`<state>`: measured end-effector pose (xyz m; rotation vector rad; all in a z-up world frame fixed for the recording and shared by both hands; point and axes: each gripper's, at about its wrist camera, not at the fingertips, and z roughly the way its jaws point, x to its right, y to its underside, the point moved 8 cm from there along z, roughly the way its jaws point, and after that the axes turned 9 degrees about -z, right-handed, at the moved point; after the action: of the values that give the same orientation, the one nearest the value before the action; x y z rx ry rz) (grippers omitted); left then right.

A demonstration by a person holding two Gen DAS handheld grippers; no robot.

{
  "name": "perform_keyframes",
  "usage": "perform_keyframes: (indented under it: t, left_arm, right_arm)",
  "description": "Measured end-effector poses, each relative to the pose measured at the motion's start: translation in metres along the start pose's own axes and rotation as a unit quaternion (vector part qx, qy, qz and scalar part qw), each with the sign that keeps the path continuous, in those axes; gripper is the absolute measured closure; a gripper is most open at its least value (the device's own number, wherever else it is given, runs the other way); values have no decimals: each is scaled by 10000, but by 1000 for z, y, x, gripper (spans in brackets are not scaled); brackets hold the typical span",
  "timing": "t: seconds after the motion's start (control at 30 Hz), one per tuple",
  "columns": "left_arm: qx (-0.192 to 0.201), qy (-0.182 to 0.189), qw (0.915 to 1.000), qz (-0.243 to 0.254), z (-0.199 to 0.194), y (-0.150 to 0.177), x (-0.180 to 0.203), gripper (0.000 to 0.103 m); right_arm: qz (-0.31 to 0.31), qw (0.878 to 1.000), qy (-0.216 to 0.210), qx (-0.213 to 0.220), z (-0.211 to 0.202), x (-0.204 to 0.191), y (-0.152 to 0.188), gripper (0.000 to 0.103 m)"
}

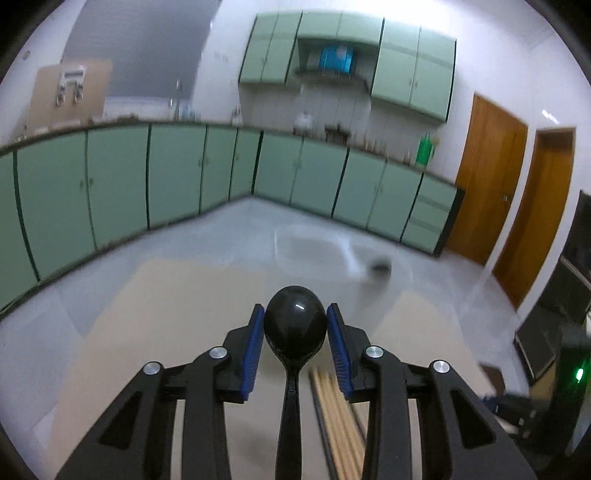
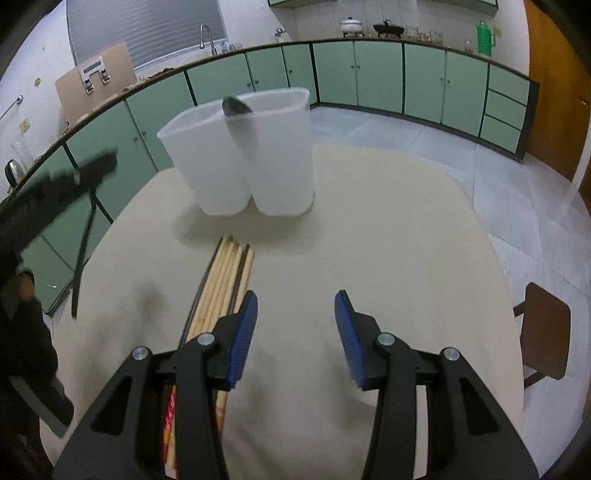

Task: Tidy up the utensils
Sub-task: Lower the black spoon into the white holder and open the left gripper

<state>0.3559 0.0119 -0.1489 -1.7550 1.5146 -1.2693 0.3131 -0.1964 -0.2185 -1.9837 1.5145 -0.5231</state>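
The left claw (image 1: 295, 325) is holding a black spoon (image 1: 295, 323); the right claw (image 2: 295, 317) is standing wide and empty. The carrying step is in hand, I think: next the spoon needs lowering into a bin (image 2: 280, 155) at the far tabletop edge.

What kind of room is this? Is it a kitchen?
Yes, most likely a kitchen: green cabinets run under a long counter, a sink faucet stands by the window, and a white pot sits on the counter.

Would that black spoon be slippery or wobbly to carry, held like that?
Probably a bit slippery: the spoon looks glossy, and the left gripper pinches only its rounded bowl. Its long thin handle hangs free, so it may swing. It looks like light plastic.
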Motion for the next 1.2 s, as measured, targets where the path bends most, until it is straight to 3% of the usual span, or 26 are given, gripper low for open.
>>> perform_keyframes:
  t: [0.23,0.4,0.6,0.87,1.2]
  left_arm:
    - [623,225,9976,188,10,-49,15,69]
    - [880,394,9949,310,23,-72,30,69]
    - [1154,537,9913,337,38,-94,43,69]
    - [1442,563,9874,343,73,-106,49,69]
    - [991,439,9936,312,108,-71,36,69]
  right_arm:
    - [-37,9981,10,616,-20,5,-61,62]
    - [-218,9930,64,1157,-34,9,-123,62]
    - [-282,9881,152,1507,-33,18,-172,62]
    - [-131,9881,193,1518,-17,39,-187,62]
    - [-100,9918,216,1255,10,41,-177,62]
